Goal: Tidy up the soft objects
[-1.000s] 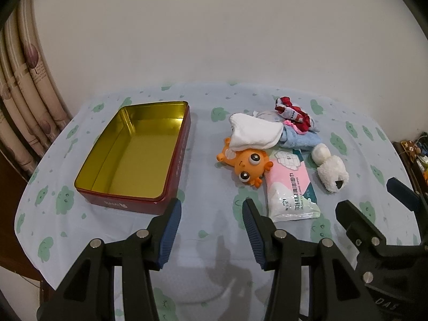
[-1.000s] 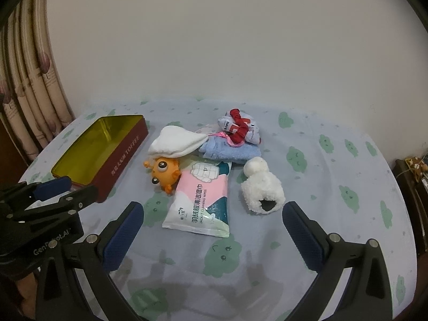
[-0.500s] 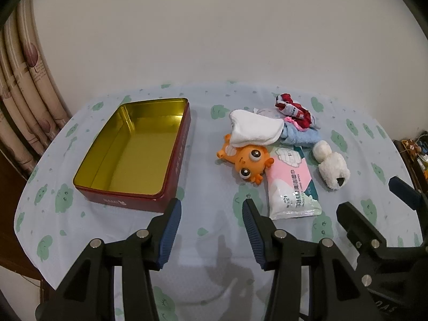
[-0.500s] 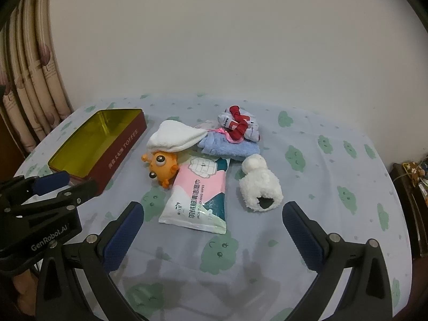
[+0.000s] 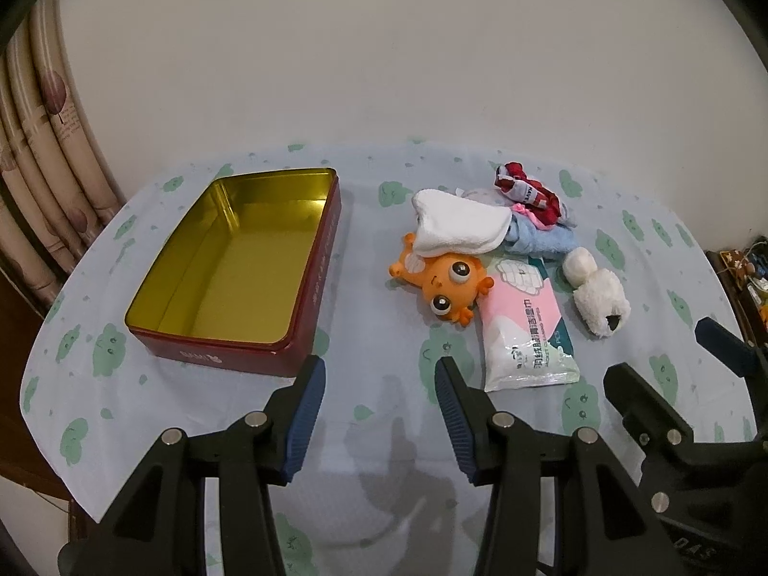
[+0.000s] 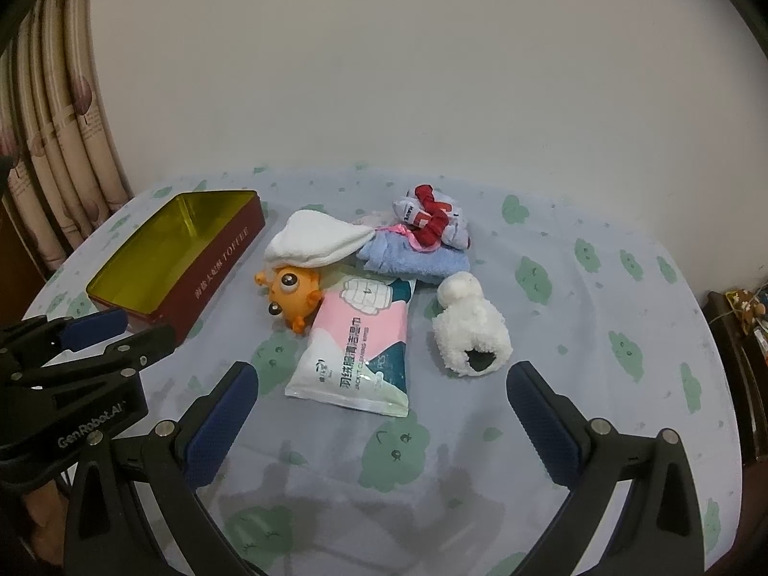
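A heap of soft things lies right of centre on the cloth-covered table. It holds an orange bug-eyed toy (image 5: 446, 288), a white cloth (image 5: 456, 230) draped over the toy's back, a blue towel (image 5: 537, 240), a red-and-white sock bundle (image 5: 525, 192), a pink wipes pack (image 5: 523, 331) and a fluffy white mitt (image 5: 597, 295). An open red tin (image 5: 307, 297) with a gold inside sits to the left, nothing in it. My left gripper (image 5: 379, 369) hovers open near the front edge, between tin and pack. Wide open, my right gripper (image 6: 382, 377) hangs in front of the wipes pack (image 6: 355, 345) and mitt (image 6: 473, 331).
A white wall stands close behind the table and curtains (image 5: 43, 182) hang at the left. A dark shelf with small items (image 6: 739, 307) stands past the right edge. The tablecloth (image 6: 600, 288) with green prints drops off at the front and sides.
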A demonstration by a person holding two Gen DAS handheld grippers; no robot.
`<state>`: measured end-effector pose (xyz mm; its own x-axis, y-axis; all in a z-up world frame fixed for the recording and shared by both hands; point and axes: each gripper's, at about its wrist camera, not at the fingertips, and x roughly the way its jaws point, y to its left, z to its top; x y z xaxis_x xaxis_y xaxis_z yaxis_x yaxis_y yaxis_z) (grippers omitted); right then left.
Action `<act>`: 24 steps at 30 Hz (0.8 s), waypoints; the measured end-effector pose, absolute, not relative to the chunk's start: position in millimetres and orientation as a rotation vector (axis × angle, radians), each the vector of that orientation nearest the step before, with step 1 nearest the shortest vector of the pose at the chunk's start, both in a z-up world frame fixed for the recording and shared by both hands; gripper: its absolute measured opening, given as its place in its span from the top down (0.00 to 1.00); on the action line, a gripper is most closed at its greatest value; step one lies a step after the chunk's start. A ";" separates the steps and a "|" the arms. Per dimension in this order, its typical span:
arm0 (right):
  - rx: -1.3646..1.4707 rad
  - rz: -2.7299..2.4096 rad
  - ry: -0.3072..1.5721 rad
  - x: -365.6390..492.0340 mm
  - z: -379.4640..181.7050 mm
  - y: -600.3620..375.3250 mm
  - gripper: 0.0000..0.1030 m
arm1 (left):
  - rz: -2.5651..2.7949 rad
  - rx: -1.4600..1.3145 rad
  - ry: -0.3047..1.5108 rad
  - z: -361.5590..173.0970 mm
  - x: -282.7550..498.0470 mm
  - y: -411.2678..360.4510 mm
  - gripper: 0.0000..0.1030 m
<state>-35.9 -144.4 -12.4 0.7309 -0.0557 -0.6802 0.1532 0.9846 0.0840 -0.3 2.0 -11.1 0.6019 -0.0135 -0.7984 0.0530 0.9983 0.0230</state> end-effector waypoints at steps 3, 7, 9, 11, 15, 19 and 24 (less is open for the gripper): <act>0.133 -0.114 0.747 -34.7 -14.7 -144.6 0.00 | -0.037 0.050 0.927 -13.1 1.4 1.7 0.53; 0.131 -0.118 0.746 -33.7 -15.6 -145.0 0.00 | -0.037 0.050 0.935 -16.6 2.8 2.2 0.53; 0.136 -0.115 0.748 -31.9 -17.2 -146.7 0.00 | -0.034 0.053 0.938 -18.5 3.6 2.7 0.53; 0.140 -0.115 0.753 -29.3 -19.1 -149.4 0.00 | -0.034 0.051 0.942 -20.1 4.5 3.3 0.53; 0.138 -0.121 0.756 -25.2 -21.9 -156.0 0.00 | -0.031 0.053 0.950 -23.7 6.7 3.6 0.53; 0.121 -0.129 0.763 -20.3 -24.4 -160.5 0.00 | -0.034 0.058 0.958 -27.8 8.7 3.4 0.53; 0.070 -0.117 0.772 -12.0 -26.5 -168.9 0.00 | -0.035 0.074 0.967 -33.4 10.8 2.4 0.53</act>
